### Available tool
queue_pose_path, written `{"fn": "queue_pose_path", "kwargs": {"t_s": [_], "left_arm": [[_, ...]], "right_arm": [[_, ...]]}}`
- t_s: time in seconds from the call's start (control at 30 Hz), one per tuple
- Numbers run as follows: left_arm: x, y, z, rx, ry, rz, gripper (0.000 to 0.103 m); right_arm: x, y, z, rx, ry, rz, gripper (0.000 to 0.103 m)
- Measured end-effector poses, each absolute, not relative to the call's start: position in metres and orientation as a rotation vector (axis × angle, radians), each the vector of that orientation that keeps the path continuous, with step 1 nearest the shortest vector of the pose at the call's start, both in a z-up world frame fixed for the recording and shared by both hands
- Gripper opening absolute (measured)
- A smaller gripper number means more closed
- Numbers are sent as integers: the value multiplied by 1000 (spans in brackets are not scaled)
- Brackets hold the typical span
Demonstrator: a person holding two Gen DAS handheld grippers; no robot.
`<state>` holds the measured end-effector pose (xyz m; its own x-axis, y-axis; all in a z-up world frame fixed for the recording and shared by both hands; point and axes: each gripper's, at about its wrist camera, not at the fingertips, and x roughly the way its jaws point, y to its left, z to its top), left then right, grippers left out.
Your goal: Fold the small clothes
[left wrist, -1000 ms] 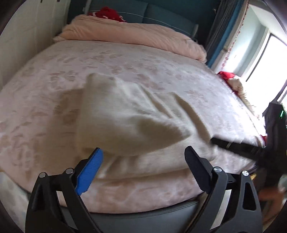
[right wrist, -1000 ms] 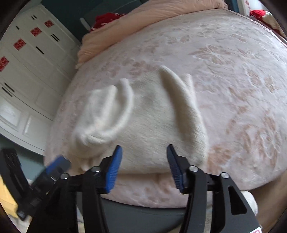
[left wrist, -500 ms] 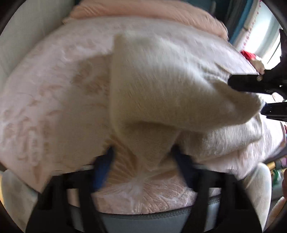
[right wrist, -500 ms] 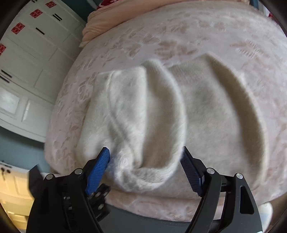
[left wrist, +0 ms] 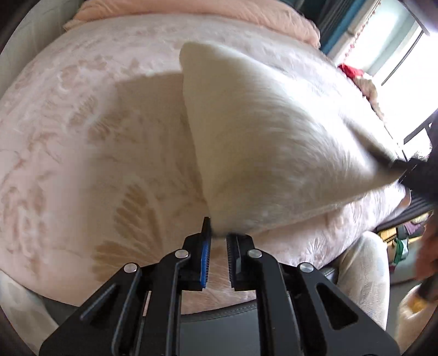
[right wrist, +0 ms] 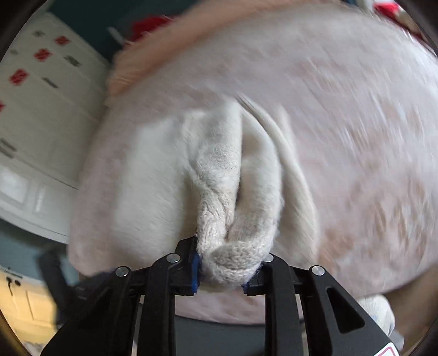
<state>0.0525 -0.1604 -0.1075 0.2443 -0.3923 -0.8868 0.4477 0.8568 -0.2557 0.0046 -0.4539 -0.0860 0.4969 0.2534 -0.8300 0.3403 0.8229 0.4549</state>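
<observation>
A cream knitted garment (left wrist: 273, 142) is lifted off the pink patterned bed (left wrist: 82, 137) and hangs stretched between both grippers. My left gripper (left wrist: 219, 235) is shut on its near corner. The right gripper shows at the right edge of the left wrist view (left wrist: 397, 164), holding the other corner. In the right wrist view, my right gripper (right wrist: 227, 271) is shut on a bunched thick edge of the garment (right wrist: 219, 178); the rest trails onto the bed (right wrist: 356, 109). That view is motion-blurred.
A rolled pink duvet (left wrist: 219, 13) lies at the head of the bed. White cabinets (right wrist: 35, 109) stand to the left. A bright window (left wrist: 405, 49) and a red item (left wrist: 350, 71) are at the right. The bed's dark front edge (left wrist: 219, 317) is just below the grippers.
Both grippers closed on the garment's near edge, one at each corner, and lifted it off the bed. The cloth now hangs stretched between them.
</observation>
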Motion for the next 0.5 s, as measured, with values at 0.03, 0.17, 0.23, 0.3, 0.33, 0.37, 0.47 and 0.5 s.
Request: {"fn": "queue_pose_path", "kwargs": {"t_s": [0.03,0.17,0.23,0.3,0.33,0.37,0.47,0.5], "left_arm": [[53,-163,-114,56,1209,-567,10],[50,-169,-115,114,1198,-553,11],[49,-169,-108,124,1184,-549,12],[47,-170,-102,129,1174,-532,13],[47,-170,-98,132,1170,-530,13],[45,-171,-95,136,1165,-531,13],[43,-176,-89,166,1158,-509,14],[43,-179,-87,183,1158,-500,15]], "right_arm": [[-3,-460,-112,681,1099,-50,25],[-17,-467,-103,756,1026,-44,49],[-16,-464,-81,652,1009,-84,55],[-14,-459,-58,563,963,-124,60],[-11,-459,-45,524,930,-134,67],[-5,-458,-38,503,910,-126,71],[33,-459,-41,494,942,-68,72],[48,-459,-52,504,974,-45,72]]}}
